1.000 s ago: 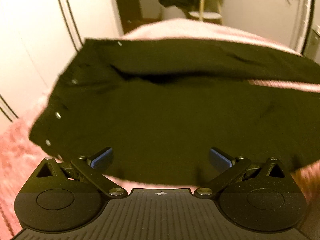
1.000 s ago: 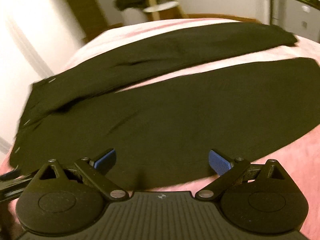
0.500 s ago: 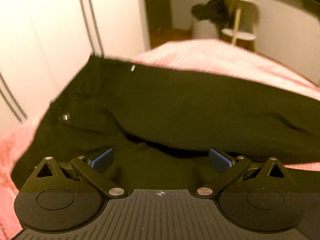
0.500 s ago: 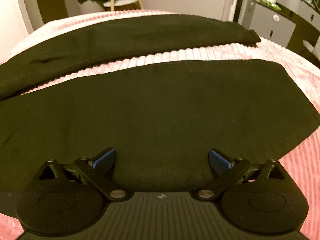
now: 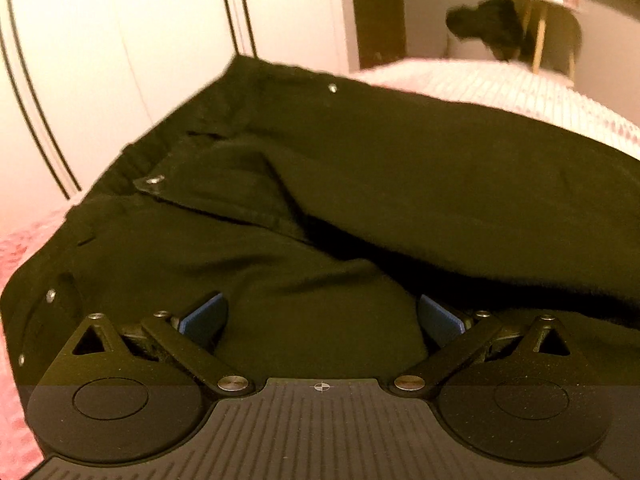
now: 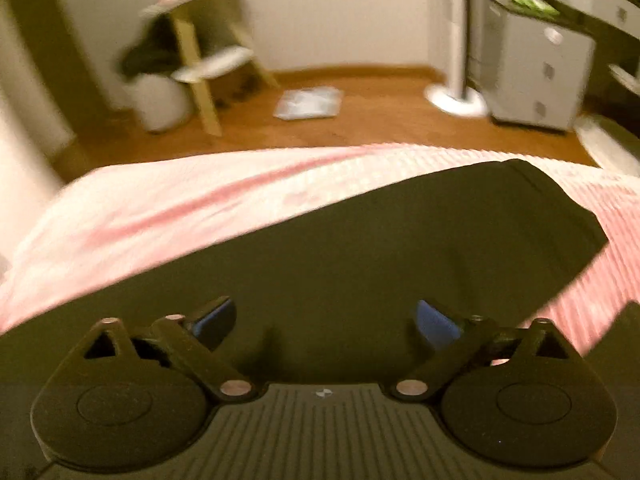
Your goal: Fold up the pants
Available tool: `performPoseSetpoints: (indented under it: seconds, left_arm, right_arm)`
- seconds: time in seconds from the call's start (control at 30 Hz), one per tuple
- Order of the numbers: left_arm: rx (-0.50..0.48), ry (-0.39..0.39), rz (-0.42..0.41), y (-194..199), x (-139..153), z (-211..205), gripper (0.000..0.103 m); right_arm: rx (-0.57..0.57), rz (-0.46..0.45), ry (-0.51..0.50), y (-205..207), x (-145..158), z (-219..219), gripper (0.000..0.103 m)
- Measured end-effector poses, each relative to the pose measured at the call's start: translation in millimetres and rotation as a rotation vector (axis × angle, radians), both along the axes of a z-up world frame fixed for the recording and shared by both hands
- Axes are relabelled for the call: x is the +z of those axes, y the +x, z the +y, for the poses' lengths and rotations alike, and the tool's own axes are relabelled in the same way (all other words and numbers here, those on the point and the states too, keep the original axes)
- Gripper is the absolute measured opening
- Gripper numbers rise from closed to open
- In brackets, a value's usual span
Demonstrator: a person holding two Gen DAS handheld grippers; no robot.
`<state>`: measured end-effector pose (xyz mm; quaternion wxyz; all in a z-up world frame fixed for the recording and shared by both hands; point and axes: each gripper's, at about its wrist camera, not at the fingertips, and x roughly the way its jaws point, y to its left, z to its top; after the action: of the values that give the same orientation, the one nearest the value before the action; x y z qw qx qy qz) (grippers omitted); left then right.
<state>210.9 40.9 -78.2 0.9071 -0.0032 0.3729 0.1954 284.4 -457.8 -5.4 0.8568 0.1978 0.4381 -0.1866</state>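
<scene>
Pants [image 5: 360,184] lie flat and unfolded on the bed [image 6: 200,196]; left claw [image 5: 320,316] spread over the crotch, right claw [image 6: 324,316] closing near the hem, gripping nothing; all folds remain.

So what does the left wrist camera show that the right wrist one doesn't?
Only the left wrist view shows the waist end of the black pants, with metal rivets, and a white wardrobe beside the bed.

Only the right wrist view shows a leg's hem end, the wooden floor, a grey drawer cabinet and a white fan base.

Both show the pants on the pink bedspread and wide-apart tongs over the cloth: left tongs open, right tongs closing, gripping nothing yet.
</scene>
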Motion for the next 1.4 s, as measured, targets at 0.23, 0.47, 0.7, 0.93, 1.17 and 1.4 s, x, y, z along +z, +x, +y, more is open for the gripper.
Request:
performPoseSetpoints:
  seconds: [0.23,0.47,0.7,0.93,1.17,1.4]
  left_arm:
    - [0.046,0.023,-0.08,-15.5,-4.2,-11.2,0.103]
    - [0.049,0.035,-0.096,-16.8,-7.1,-11.8,0.103]
    - [0.052,0.019,-0.099,-15.9,-7.0,-8.9,0.103]
    - [0.06,-0.04,-0.118,-19.3,-0.1,-0.2,0.103]
    - [0.077,-0.209,-0.191,-34.6,12.2,22.0,0.103]
    - [0.067,-0.222,-0.196,-42.3,13.2,23.4,0.103]
  right_arm:
    - [-0.201,0.082,-0.022,93.9,-23.3,-30.4,0.072]
    - [-0.332,0.212,-0.023,119.3,-52.6,-40.8,0.062]
    - [-0.288,0.177,-0.12,98.0,-49.6,-28.0,0.012]
    - [-0.209,-0.124,-0.059,-14.9,-0.9,-17.6,0.002]
    - [-0.266,-0.182,0.026,-176.9,-53.8,25.8,0.001]
    - [-0.305,-0.211,-0.11,-211.7,-38.7,15.7,0.03]
